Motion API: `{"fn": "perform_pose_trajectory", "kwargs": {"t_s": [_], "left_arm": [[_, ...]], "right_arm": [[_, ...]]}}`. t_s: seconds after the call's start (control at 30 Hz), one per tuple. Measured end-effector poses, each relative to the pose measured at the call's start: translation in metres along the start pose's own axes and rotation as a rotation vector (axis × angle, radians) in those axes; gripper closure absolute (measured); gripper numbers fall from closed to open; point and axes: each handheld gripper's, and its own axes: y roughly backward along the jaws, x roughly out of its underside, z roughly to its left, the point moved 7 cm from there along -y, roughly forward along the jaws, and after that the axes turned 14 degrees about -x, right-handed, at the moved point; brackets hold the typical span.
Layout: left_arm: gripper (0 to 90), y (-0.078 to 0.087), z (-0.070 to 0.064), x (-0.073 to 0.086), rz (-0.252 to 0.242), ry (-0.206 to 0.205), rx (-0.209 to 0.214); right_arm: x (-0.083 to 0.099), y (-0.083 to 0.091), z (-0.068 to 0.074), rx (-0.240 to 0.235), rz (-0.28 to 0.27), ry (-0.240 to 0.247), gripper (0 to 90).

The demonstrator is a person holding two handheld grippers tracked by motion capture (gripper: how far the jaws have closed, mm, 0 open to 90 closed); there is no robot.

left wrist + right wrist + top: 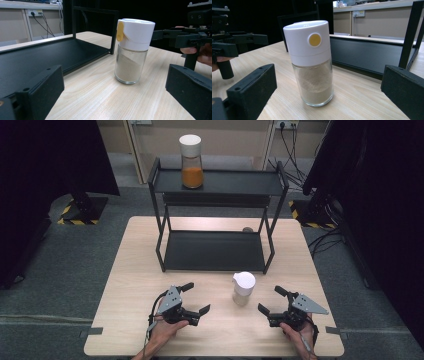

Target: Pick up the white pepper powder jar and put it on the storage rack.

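shaker (243, 288) of pale powder stands upright and untouched on the table (130, 285) just in front of the black rack (215, 251), between the left gripper (194, 299) and right gripper (270, 302), both with jaws spread wide, the pickup not yet begun.

Black tongs (196, 298), grey three-cornered plates, trailing cables
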Motion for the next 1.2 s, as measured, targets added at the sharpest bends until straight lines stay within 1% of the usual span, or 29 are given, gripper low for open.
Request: {"fn": "perform_pose_trajectory", "kwargs": {"t_s": [0.27,0.5,0.97,1.2], "left_arm": [[1.3,0.001,0.001,0.001,0.005,0.006,-0.008],[1.3,0.001,0.002,0.002,0.010,0.008,-0.019],[1.3,0.001,0.004,0.003,0.010,0.011,-0.032],[1.3,0.001,0.003,0.003,0.009,0.007,-0.028]], "right_arm": [[-0.001,-0.003,0.001,-0.003,0.002,0.000,0.7],[-0.004,-0.007,0.004,-0.004,-0.001,0.010,0.7],[-0.012,-0.032,0.003,-0.026,0.019,0.030,1.2],[-0.015,-0.045,0.002,-0.044,0.027,0.037,1.8]]}}
